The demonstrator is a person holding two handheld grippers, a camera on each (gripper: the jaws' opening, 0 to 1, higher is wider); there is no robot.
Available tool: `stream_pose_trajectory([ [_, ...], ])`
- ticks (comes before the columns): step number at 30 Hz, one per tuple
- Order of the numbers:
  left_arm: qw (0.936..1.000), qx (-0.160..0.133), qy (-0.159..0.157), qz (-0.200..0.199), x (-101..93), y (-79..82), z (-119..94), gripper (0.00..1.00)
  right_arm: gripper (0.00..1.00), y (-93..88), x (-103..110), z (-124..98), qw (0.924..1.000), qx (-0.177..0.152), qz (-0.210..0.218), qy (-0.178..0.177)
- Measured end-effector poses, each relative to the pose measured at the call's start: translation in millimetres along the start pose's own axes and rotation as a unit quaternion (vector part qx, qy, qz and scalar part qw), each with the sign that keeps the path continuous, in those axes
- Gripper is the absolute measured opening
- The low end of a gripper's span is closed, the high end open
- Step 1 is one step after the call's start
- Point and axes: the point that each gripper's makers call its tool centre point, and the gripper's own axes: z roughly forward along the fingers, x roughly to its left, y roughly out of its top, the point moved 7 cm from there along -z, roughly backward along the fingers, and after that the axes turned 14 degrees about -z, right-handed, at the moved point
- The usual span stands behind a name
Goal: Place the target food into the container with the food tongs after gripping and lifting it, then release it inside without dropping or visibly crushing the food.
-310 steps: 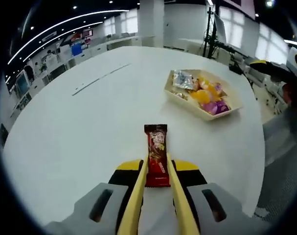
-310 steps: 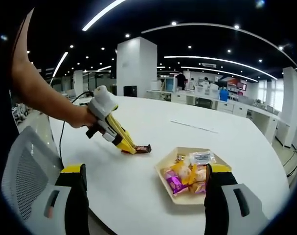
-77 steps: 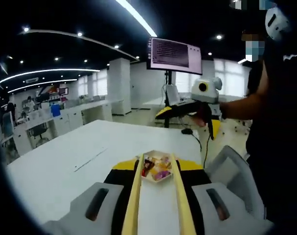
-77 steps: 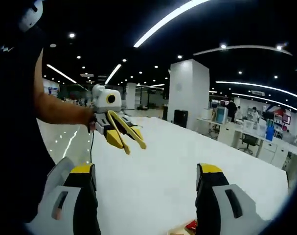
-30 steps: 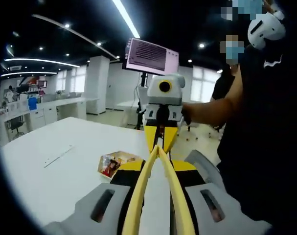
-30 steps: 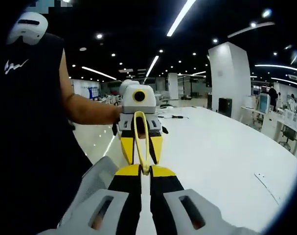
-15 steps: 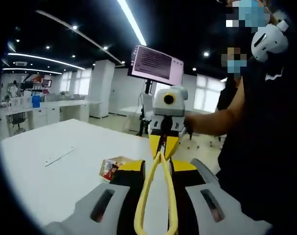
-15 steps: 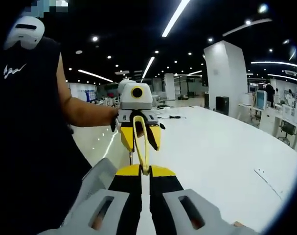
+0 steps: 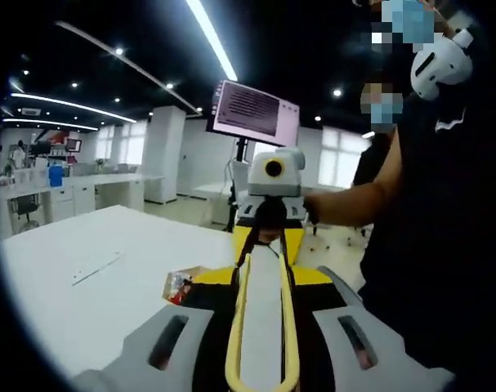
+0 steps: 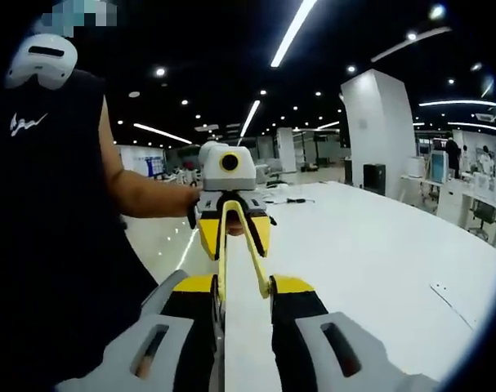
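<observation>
Container (image 9: 180,283) of wrapped snacks sits on the white table (image 9: 84,302), left of the left gripper (image 9: 262,269); yellow food tongs (image 9: 261,327) lie between its parted jaws; right gripper (image 10: 243,290) faces it, jaws apart around the tong tips; open-plan office, ceiling light strips, monitor (image 9: 252,113) on stand.

Dark-ceilinged office with strip lights (image 9: 215,41), white table (image 10: 378,269).

Snack tray (image 9: 180,283) at lower left of the left gripper view was half hidden behind the gripper body, wrappers too small and blurry to tell apart.
</observation>
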Motion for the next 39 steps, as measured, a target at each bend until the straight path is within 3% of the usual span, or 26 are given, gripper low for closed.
stream_pose_trajectory([
  [5,1.0,0.002,-0.009,0.004,-0.8,1.7,8,0.19,0.28,-4.4,6,13,0.9991,0.032,-0.015,0.024],
  [7,1.0,0.004,-0.005,0.007,3.1,0.8,7,0.18,0.2,-6.4,5,13,0.9988,0.042,-0.012,0.02],
  [9,0.9999,0.009,-0.004,-0.003,3.0,0.1,8,0.17,0.11,-3.3,6,10,0.999,0.033,-0.017,0.023],
  [11,0.9992,0.039,0.001,0.005,3.7,-5.1,7,0.16,0.07,-5.2,8,11,0.9982,0.051,-0.023,0.022],
  [15,0.9983,0.042,0.04,0.006,14.1,-5.1,2,0.21,0.05,-8.1,6,9,0.9976,0.063,-0.026,0.011],
  [19,0.9983,0.038,0.043,0.009,14.6,-2.8,-7,0.23,0.05,-8.1,4,3,0.9975,0.061,-0.035,-0.005],
  [22,0.9958,0.069,0.058,0.016,17.6,-5.6,-13,0.23,0.04,-8.0,4,1,0.9974,0.063,-0.035,-0.007],
  [27,0.9932,0.098,0.054,0.033,14.6,-0.3,-20,0.2,0.05,-11.6,4,-3,0.9967,0.074,-0.034,-0.006],
  [31,0.9838,0.163,0.053,0.052,16.0,-8.8,-20,0.18,0.05,-17.1,7,-3,0.9951,0.088,-0.045,0.004],
  [36,0.979,0.185,0.061,0.06,17.5,-14.1,-22,0.19,0.04,-25.6,9,-3,0.9938,0.098,-0.051,0.008],
  [39,0.971,0.213,0.078,0.077,19.6,-20.2,-21,0.14,0.04,-31.0,9,-2,0.9929,0.106,-0.053,0.007],
])
